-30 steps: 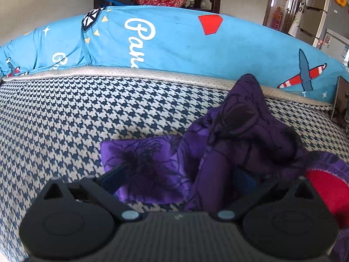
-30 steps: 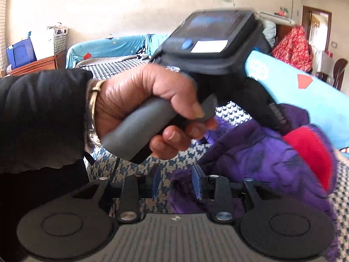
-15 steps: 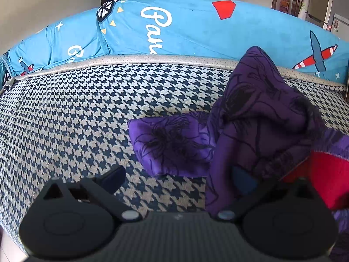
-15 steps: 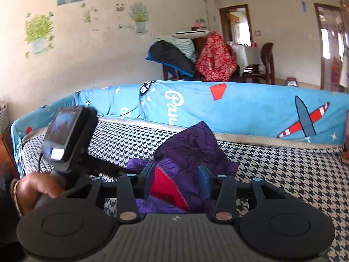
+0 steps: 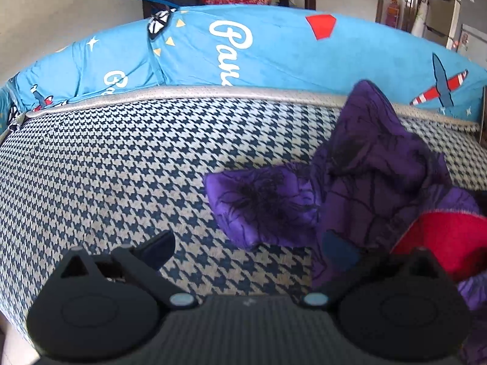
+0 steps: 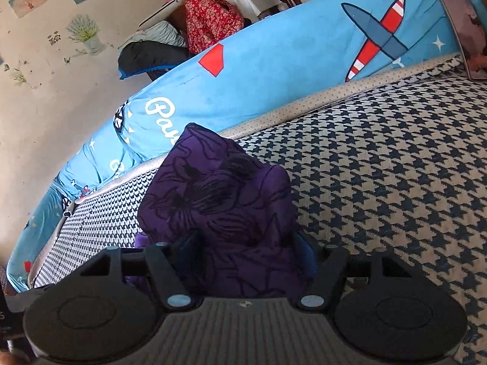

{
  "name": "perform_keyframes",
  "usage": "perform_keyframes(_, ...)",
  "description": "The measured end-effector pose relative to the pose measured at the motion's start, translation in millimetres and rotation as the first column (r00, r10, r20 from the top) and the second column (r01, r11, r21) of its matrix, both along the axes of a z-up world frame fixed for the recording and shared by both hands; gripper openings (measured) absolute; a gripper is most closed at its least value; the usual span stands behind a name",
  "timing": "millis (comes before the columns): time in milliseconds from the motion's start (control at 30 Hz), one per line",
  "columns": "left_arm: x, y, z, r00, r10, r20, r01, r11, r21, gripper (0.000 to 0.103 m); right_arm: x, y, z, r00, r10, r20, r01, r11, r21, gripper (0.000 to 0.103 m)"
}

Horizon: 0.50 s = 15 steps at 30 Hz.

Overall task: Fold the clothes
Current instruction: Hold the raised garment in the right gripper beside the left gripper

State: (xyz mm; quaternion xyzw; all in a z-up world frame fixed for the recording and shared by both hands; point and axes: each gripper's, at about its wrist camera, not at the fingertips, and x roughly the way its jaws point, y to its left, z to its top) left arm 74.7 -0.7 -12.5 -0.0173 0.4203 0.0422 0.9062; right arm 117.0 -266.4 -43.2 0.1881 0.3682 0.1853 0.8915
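Purple garment (image 5: 365, 182), black floral print with a red inner patch (image 5: 450, 237), is lying bunched on the houndstooth bed cover (image 5: 106, 176), rising in a peak toward the blue printed bolster (image 5: 274, 48) along the far edge. One flap is spreading flat to the left on the cover. Left gripper (image 5: 246, 252) is hovering with jaws wide apart; its left finger is over bare cover, its right finger is against the garment's edge, nothing clamped. Right gripper (image 6: 246, 252) is sitting about half open, cloth bulging up between its blue pads; whether they are pressing on it cannot be told. Red cloth (image 6: 210, 21) is hanging in the background.
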Motion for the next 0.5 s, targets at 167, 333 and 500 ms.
perform_keyframes(167, -5, 26, 19, 0.995, 0.062, 0.077, -0.053, 0.993, -0.109, 0.103, -22, 26, 16, 0.985, 0.090, 0.148, -0.083, 0.995, -0.055, 0.014)
perform_keyframes(333, -10, 34, 30, 0.990, 0.058, 0.127, -0.037, 0.985, -0.166, 0.103, -46, 54, 27, 0.945, 0.224, 0.238, -0.213, 0.975, -0.070, 0.013)
perform_keyframes(500, -15, 34, 36, 0.987, 0.028, 0.161, 0.003, 0.982, -0.188, 0.103, -69, 92, 23, 0.887, 0.385, 0.256, -0.358, 0.922, -0.147, 0.013)
